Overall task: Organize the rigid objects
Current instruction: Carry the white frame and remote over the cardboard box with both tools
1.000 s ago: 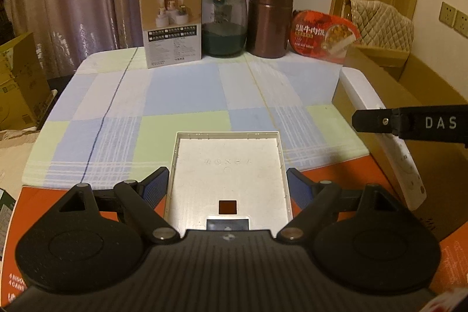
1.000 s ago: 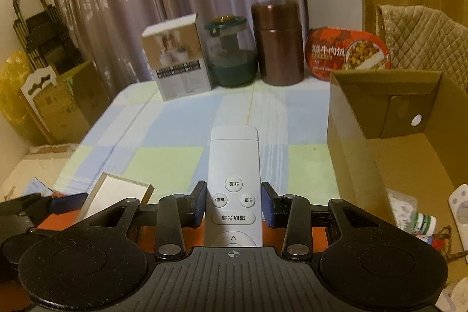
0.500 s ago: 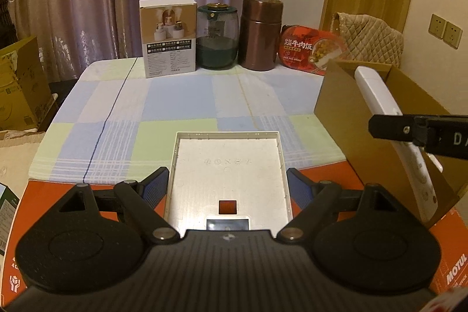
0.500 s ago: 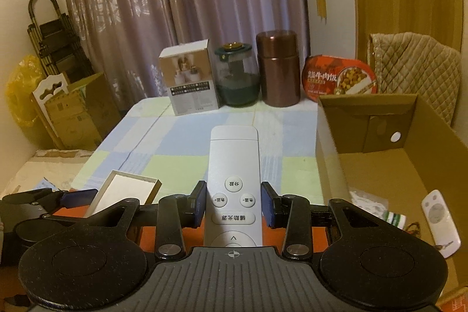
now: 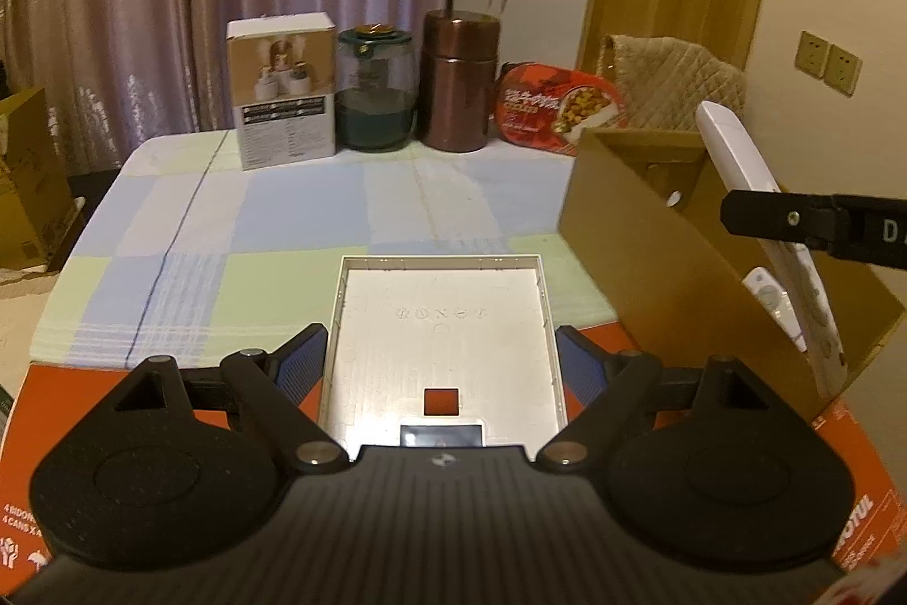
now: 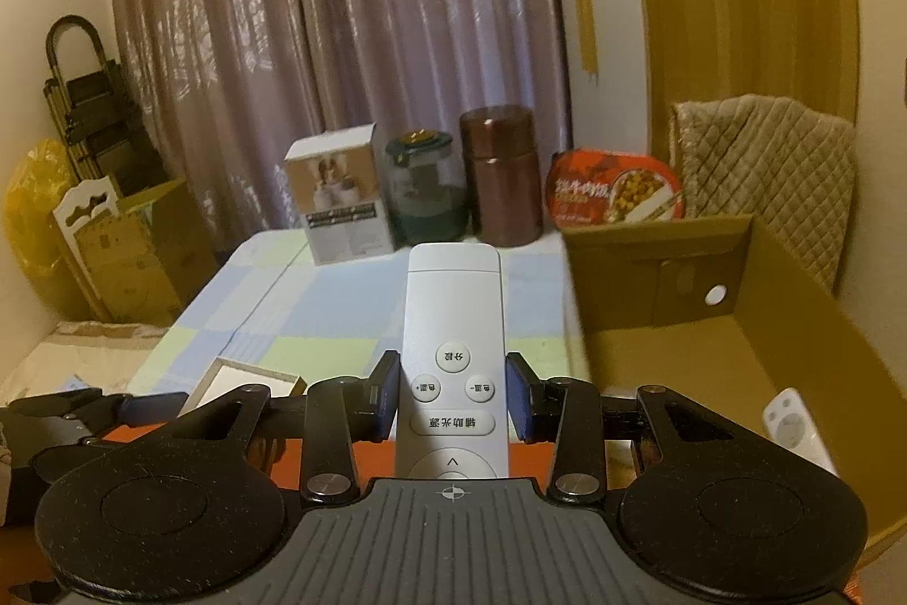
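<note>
Right now my right gripper (image 6: 452, 398) clamped on white remote (image 6: 452, 327), long axis pointing forward, left of cardboard box (image 6: 737, 321). Left gripper (image 5: 442, 361) jaws apart, flanking white tray (image 5: 442, 321), also left of box. Right arm nearer box; likely drop next.

White remote and shallow white tray, both held by grippers beside an open cardboard box

The long white remote (image 6: 450, 350), button face up, is clamped at mid-length between the right gripper's (image 6: 450, 398) fingers and hangs tilted above the open brown cardboard box (image 5: 652, 231). A smaller white remote (image 6: 793, 432) lies inside that box. The rectangular white tray (image 5: 442, 321), hollow side up, sits between the left gripper's (image 5: 442, 369) spread fingers, over the orange surface at the checked cloth's edge.
</note>
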A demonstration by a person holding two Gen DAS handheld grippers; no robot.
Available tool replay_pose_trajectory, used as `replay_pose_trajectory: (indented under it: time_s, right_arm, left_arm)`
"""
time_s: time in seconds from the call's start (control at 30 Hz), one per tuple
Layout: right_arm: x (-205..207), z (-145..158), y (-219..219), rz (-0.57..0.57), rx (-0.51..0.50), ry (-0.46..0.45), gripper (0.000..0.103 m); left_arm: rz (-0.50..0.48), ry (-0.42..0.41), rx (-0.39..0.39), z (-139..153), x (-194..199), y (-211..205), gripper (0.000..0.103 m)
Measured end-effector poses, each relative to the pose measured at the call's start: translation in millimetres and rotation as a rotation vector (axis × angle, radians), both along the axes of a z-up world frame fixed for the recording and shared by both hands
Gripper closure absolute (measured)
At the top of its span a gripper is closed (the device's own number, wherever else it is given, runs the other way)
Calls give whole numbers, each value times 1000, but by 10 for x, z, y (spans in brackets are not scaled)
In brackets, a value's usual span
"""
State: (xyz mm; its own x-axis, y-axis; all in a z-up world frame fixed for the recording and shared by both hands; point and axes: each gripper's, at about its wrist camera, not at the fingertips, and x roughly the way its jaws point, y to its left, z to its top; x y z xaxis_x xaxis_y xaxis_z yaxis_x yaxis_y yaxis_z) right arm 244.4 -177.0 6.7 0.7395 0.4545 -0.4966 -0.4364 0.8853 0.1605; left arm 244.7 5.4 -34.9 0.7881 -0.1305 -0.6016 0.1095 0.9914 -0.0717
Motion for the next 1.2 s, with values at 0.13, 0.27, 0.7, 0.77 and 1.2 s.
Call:
replay_pose_trajectory:
  time_s: [0.13,0.27,0.7,0.77,1.2]
  right_arm:
    - [27,50,-135,-30,7,-17,68]
    - [41,126,-293,-72,18,-40,68]
    - [164,184,-781,-238,-35,-99,68]
    - [214,137,-865,-257,-42,-88,68]
    - [564,-144,-1352,-370,-51,5,68]
  left_arm:
    - [-29,-16,-10,78,-2,-122,20]
    - [-60,-34,-25,170,-7,-260,20]
    - [-190,-75,-72,394,156,-939,20]
    - [-205,-79,-78,395,206,-1062,20]
    - [-265,-27,-117,279,654,-1681,20]
